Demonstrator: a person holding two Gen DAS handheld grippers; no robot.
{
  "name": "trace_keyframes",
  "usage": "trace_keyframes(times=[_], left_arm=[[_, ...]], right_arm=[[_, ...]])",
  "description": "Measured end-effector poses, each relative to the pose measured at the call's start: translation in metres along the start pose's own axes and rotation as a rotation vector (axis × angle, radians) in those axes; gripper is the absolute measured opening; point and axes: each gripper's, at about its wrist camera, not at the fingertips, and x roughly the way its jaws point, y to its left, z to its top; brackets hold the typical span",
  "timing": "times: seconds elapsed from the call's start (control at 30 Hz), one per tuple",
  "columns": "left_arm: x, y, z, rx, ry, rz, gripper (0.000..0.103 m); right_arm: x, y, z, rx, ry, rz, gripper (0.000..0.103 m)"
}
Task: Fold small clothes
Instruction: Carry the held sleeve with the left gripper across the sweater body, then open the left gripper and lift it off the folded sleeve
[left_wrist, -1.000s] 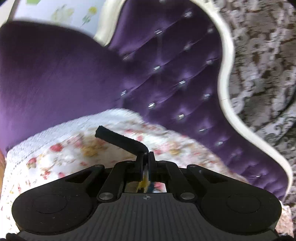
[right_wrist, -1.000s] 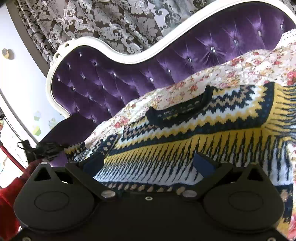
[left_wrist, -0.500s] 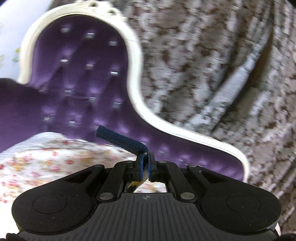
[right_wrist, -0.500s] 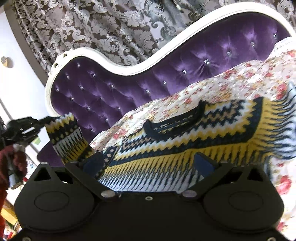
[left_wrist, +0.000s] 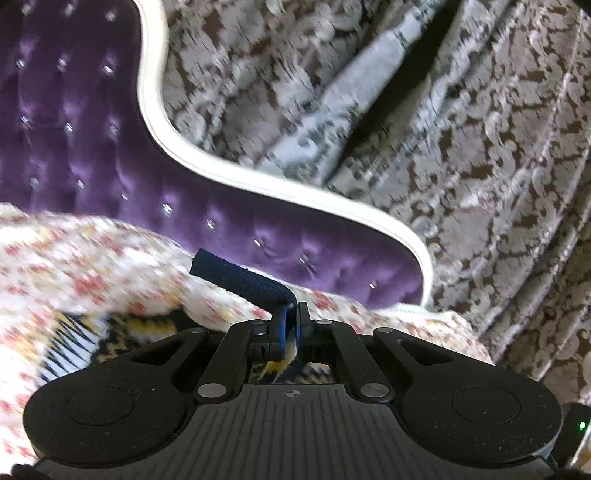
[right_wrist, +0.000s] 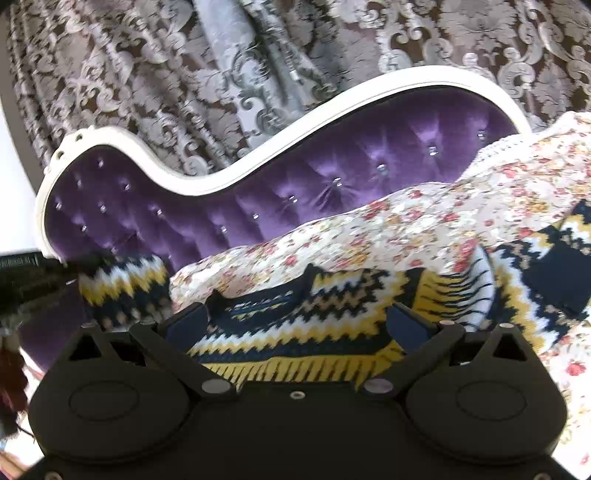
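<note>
Left tool (left_wrist: 291, 325): jaws are pressing together on the dark navy ribbed edge of the knitted garment (left_wrist: 240, 278). That edge is sticking up and leftward past the fingertips, and a strip of yellow-and-navy knit is showing between the pads below. From the right wrist view, the left tool (right_wrist: 55, 264) is entering at the left edge, and a raised, zigzag-patterned part of the garment is hanging from it.

Right tool (right_wrist: 295, 319): jaws are standing wide apart, nothing between the pads. It is hovering low over the garment (right_wrist: 295, 325), which is lying spread across the floral cover (right_wrist: 369, 229) directly ahead of the fingers. A further portion of the knit is lying out to the right.

The cover is draping over the seat of a purple tufted sofa (right_wrist: 332, 177) with a white frame. A patterned curtain (right_wrist: 184, 74) is hanging behind. The left wrist view is motion-blurred.
</note>
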Motion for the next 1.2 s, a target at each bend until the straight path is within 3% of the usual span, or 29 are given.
trace_keyframes(times=[0.17,0.23,0.3,0.33,0.37,0.53,0.63,0.77,1.03,1.1,1.2], left_arm=[[0.023,-0.021,-0.023,0.055,0.063,-0.029,0.006],[0.032,-0.028,-0.033,0.088,0.086,-0.030,0.011],[0.040,-0.034,-0.042,0.125,0.103,-0.033,0.035],[0.042,-0.036,-0.046,0.137,0.105,-0.039,0.052],[0.043,-0.039,-0.050,0.150,0.107,-0.047,0.060],[0.039,-0.045,-0.059,0.229,0.108,-0.042,0.068],[0.030,-0.036,-0.063,0.267,0.090,0.015,0.070],[0.022,-0.012,-0.067,0.302,0.106,0.153,0.071],[0.021,0.055,-0.078,0.235,0.215,0.337,0.071],[0.022,0.071,-0.085,0.225,0.241,0.361,0.071],[0.021,0.077,-0.092,0.246,0.218,0.356,0.075]], right_arm=[[0.000,-0.010,0.003,0.035,0.001,-0.025,0.103],[0.000,-0.013,0.003,0.045,0.001,-0.032,0.103],[0.001,-0.014,0.004,0.051,0.000,-0.038,0.103],[0.001,-0.015,0.004,0.053,0.000,-0.041,0.103],[0.001,-0.015,0.004,0.053,0.002,-0.044,0.103],[0.004,-0.015,0.002,0.049,0.014,-0.055,0.103],[0.007,-0.013,0.000,0.038,0.025,-0.056,0.103],[0.010,-0.009,-0.004,0.015,0.039,-0.060,0.103],[0.018,0.007,-0.016,-0.032,0.057,-0.047,0.103],[0.023,0.014,-0.021,-0.056,0.081,-0.004,0.103],[0.034,0.028,-0.030,-0.104,0.148,0.054,0.103]])
